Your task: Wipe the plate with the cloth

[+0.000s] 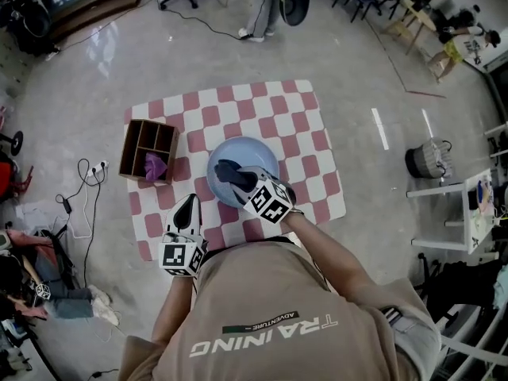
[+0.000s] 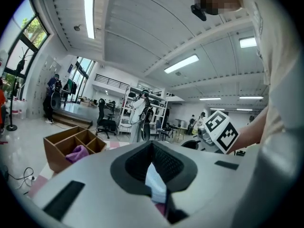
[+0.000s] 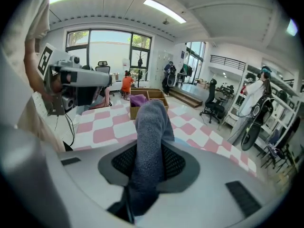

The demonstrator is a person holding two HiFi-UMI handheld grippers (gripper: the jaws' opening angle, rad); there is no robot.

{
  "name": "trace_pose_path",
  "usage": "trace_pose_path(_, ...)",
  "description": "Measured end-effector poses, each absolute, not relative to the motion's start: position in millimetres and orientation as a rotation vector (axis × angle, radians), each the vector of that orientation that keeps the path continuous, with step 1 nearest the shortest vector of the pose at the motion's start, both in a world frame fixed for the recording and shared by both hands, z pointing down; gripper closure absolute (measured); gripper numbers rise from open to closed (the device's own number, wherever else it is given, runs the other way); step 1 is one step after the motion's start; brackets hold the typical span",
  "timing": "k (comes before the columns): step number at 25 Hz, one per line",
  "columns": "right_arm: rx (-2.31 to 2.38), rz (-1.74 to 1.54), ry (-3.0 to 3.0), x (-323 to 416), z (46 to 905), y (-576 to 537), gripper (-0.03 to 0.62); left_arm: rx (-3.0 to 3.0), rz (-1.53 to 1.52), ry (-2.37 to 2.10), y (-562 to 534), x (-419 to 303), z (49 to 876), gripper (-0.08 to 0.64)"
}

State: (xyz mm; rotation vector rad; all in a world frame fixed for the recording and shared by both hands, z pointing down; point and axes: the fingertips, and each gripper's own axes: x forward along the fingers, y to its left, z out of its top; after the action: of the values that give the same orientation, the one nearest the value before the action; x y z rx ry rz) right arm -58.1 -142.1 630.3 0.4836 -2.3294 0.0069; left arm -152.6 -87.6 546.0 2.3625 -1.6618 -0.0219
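Observation:
A pale blue plate lies on a pink-and-white checked mat on the floor. My right gripper hangs over the plate's near side, shut on a dark grey cloth. In the right gripper view the cloth stands up from between the jaws of that gripper. My left gripper is over the mat, left of the plate and apart from it. Its jaws stand a narrow slit apart, with nothing gripped and only mat showing through.
A wooden divided box with a purple cloth sits at the mat's left edge. Cables and a power strip lie on the floor to the left. A dark basket and white shelving stand to the right.

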Motion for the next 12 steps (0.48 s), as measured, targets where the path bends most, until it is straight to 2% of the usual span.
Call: trace_pose_path(12,0.928,0.153,-2.182,159.2,624.1,-177.3,0.471,2.549,0.046,-1.435,-126.4,-38.4,533.7,0.549)
